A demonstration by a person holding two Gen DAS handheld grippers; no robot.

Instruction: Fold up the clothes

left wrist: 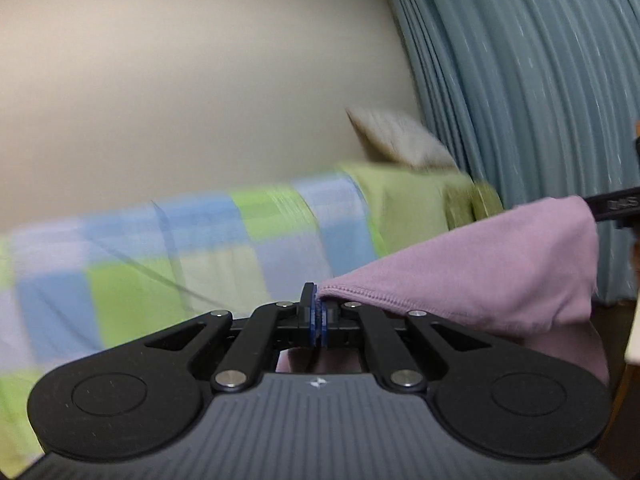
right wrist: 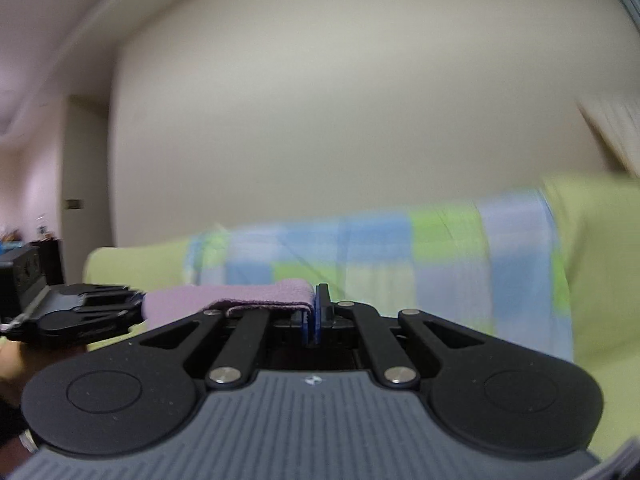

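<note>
A pink garment (left wrist: pixel 480 276) hangs stretched in the air between my two grippers. My left gripper (left wrist: pixel 318 312) is shut on its hemmed corner, and the cloth runs off to the right and drapes down below. At the right edge of the left wrist view the other gripper (left wrist: pixel 616 206) holds the far corner. In the right wrist view my right gripper (right wrist: pixel 314 320) is shut on the pink garment (right wrist: pixel 228 298), which runs left as a taut band to the left gripper (right wrist: pixel 80 312). Both views are blurred by motion.
A bed with a blue, green and white checked cover (left wrist: pixel 168 252) and green sheet (left wrist: pixel 412 204) lies ahead against a beige wall. A pale pillow (left wrist: pixel 400 136) leans at its head beside teal curtains (left wrist: pixel 520 100). A doorway and dark furniture (right wrist: pixel 48 256) show at far left.
</note>
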